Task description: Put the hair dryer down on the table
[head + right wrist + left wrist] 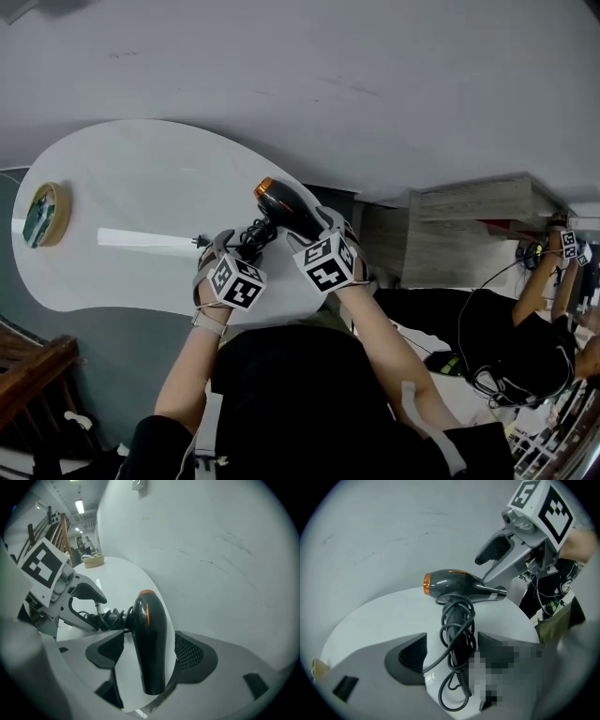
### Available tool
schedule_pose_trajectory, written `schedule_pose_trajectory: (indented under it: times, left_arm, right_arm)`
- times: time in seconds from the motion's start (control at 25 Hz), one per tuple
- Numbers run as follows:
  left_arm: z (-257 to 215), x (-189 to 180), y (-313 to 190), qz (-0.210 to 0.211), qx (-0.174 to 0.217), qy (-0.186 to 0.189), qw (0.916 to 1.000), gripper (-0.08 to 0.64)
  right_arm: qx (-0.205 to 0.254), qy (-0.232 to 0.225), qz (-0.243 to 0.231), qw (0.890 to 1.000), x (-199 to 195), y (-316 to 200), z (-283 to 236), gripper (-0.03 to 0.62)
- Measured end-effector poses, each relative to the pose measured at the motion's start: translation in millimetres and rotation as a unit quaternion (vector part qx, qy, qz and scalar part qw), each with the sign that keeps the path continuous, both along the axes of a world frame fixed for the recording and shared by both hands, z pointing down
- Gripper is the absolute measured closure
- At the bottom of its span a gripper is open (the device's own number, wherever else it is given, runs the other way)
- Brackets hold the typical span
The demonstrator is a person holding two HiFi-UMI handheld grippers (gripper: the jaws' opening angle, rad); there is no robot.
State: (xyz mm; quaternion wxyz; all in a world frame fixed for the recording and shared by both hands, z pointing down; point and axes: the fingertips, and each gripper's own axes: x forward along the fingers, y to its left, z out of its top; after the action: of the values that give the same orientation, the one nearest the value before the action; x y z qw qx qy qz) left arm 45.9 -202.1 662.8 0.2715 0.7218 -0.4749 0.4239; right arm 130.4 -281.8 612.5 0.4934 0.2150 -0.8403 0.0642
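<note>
The dryer [454, 585] lies on the surface [370, 625]. The jaws of the left gripper [451, 651] and the right gripper [150, 651] stand spread around it. We should lift straight up, clear of the cord [465, 616].

A plain pale grey wall [393, 527] rises beyond the fingers [407, 658]. Beneath them spreads a white rounded table top [370, 620]. To their right stands a light wooden cabinet [469, 220].

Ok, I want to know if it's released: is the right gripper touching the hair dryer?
Apart. The right gripper view shows the hair dryer between the open jaws of the right gripper, pale table showing on both sides of it.
</note>
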Motion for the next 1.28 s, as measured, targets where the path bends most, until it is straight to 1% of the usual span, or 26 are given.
schedule_pose_trajectory:
  times: [0.04,0.16,0.2,0.36,0.44,0.52,0.64,0.72,0.8,0.88,0.96,1.08,1.28]
  left_arm:
    - [-6,-2,2,-0.003,0.007,0.006,1.0,0.216]
    - [-27,-9,5,-0.008,0.031,0.02,0.9993,0.227]
    - [-34,-12,7,-0.008,0.041,0.023,0.9989,0.232]
    - [-65,-29,13,-0.019,0.079,0.041,0.9959,0.271]
    - [-80,-39,17,-0.03,0.095,0.057,0.9934,0.314]
    - [-95,-49,24,-0.04,0.108,0.074,0.9906,0.343]
    - [-116,-61,37,-0.037,0.131,0.088,0.9868,0.391]
    - [-130,-70,42,-0.025,0.152,0.085,0.9844,0.446]
    - [-142,-79,50,-0.02,0.171,0.084,0.9816,0.482]
    - [-155,-88,60,-0.025,0.184,0.097,0.9777,0.502]
    - [-167,-98,67,-0.034,0.202,0.114,0.9721,0.524]
    - [-188,-114,77,-0.038,0.238,0.124,0.9625,0.549]
    - [-220,-132,93,-0.044,0.282,0.142,0.9477,0.549]
  right_arm:
    - [0.005,-0.006,0.005,1.0,-1,3,-7,0.252]
    - [0.025,-0.025,0.021,0.999,-5,12,-28,0.334]
    - [0.03,-0.032,0.026,0.999,-7,15,-34,0.352]
    - [0.033,-0.073,0.047,0.996,-21,33,-60,0.419]
    - [0.036,-0.093,0.056,0.993,-31,42,-72,0.456]
    - [0.045,-0.11,0.062,0.991,-39,52,-87,0.485]
    - [0.059,-0.129,0.067,0.988,-50,67,-105,0.526]
    - [0.065,-0.142,0.069,0.985,-60,75,-113,0.543]
    - [0.067,-0.153,0.071,0.983,-68,86,-122,0.554]
    - [0.066,-0.165,0.072,0.981,-75,98,-132,0.562]
    - [0.068,-0.181,0.072,0.978,-84,110,-142,0.569]
    - [0.075,-0.212,0.069,0.972,-98,124,-158,0.572]
    - [0.102,-0.256,0.065,0.959,-110,143,-188,0.574]
